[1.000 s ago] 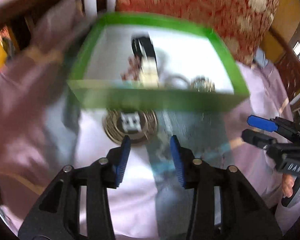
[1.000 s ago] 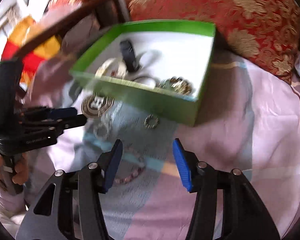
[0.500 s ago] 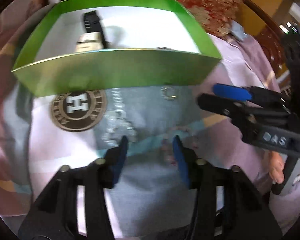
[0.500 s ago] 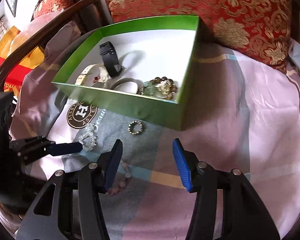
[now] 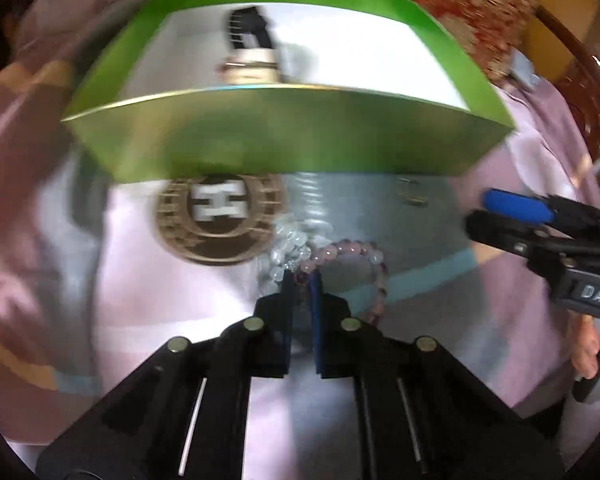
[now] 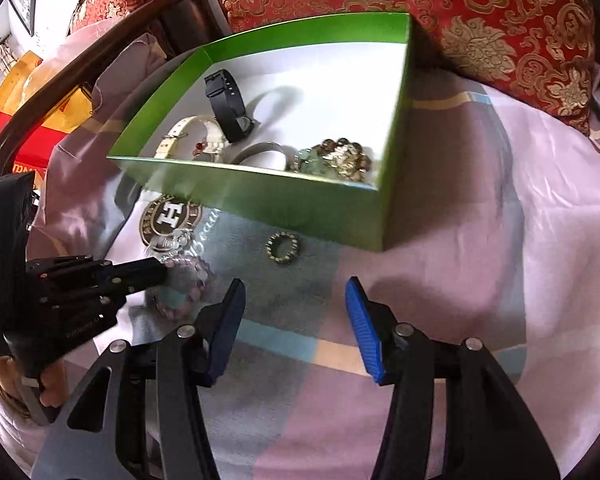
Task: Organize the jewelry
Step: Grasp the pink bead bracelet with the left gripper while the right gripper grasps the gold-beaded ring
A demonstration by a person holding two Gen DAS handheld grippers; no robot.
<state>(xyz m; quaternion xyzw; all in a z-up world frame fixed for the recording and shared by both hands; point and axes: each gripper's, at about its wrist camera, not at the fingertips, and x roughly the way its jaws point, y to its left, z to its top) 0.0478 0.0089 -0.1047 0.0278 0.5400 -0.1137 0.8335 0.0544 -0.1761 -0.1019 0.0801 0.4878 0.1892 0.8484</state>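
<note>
We count one green box [image 6: 300, 204] ahead of both grippers, and inside it two watches — one black [image 6: 226, 104], one cream [image 6: 196, 136] — plus one grey bangle [image 6: 260, 150] and one cluster of beads [image 6: 340, 158]. On the cloth outside lie three pieces — one pink bead bracelet [image 5: 356, 256], one clear bead bracelet [image 5: 288, 244], one small ring [image 6: 283, 247].
</note>
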